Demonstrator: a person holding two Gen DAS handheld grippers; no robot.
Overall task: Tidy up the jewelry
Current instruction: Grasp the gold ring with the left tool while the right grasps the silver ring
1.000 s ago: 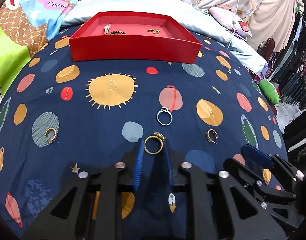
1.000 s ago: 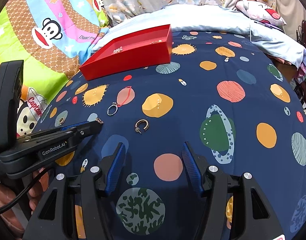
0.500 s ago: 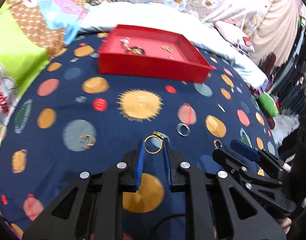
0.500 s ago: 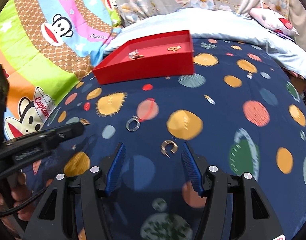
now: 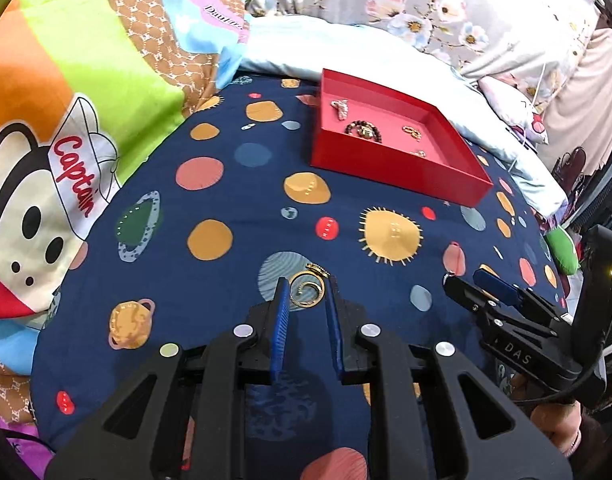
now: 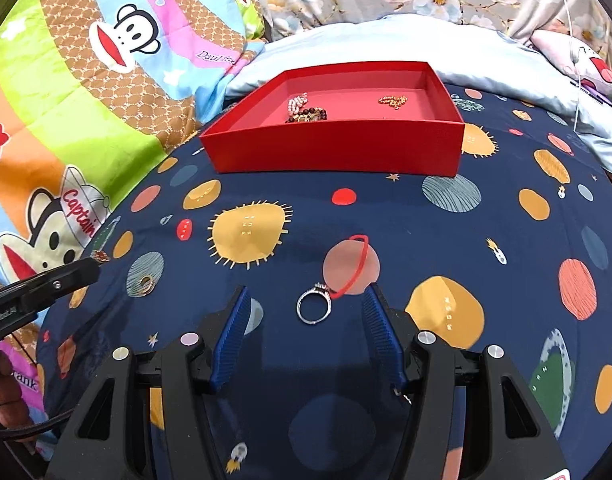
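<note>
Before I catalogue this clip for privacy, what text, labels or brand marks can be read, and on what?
"Captain": hat of the cartoon monkey on the colourful blanket.
"DAS": side of the right gripper.
Pink blanket stripe lettering: begins "Dau", rest blurred.
Left gripper side print: cut off, unreadable.
Planet prints on the navy sheet: lettering too small.

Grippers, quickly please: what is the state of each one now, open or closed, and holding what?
Left gripper: closed on the gold ring.
Right gripper: open, holding nothing; silver ring lies between its fingers.
</note>
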